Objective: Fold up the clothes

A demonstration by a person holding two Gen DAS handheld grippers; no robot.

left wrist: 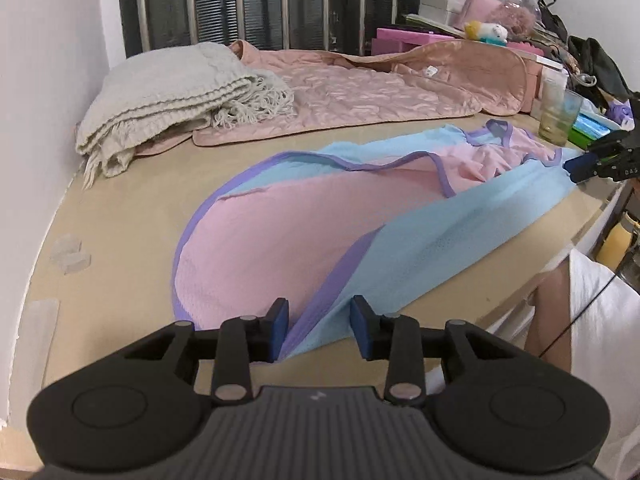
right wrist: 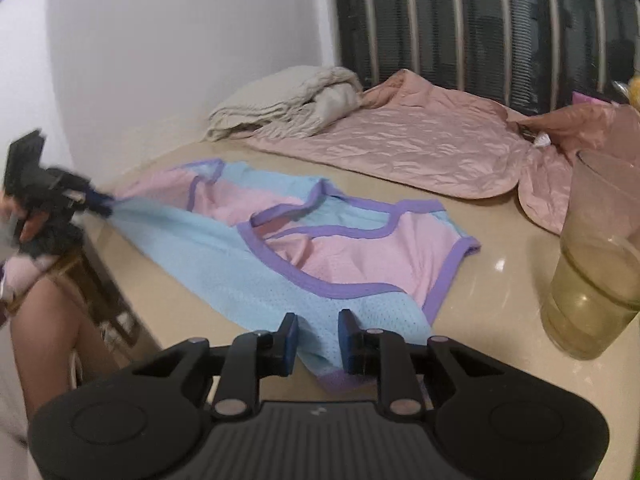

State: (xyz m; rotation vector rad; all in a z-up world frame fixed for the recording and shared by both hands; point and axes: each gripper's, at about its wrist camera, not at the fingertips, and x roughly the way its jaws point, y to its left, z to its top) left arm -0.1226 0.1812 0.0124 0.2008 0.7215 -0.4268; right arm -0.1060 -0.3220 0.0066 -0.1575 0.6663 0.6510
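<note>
Setting: a lived-in home room | Evidence: a folded fringed blanket (left wrist: 176, 96) and pink quilted cover (left wrist: 360, 92) lying on the beige table (left wrist: 132, 216) at upper left | boxes, a plush toy (left wrist: 486, 32) and bags crowding the upper right | a drinking glass (right wrist: 596, 264) sitting at right

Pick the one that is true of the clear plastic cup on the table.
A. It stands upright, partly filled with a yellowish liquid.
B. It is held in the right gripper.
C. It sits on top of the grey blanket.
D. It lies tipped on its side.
A: the cup stands upright on the table with yellowish liquid in its lower part, beside the pink and blue top and apart from the grey blanket.
</note>
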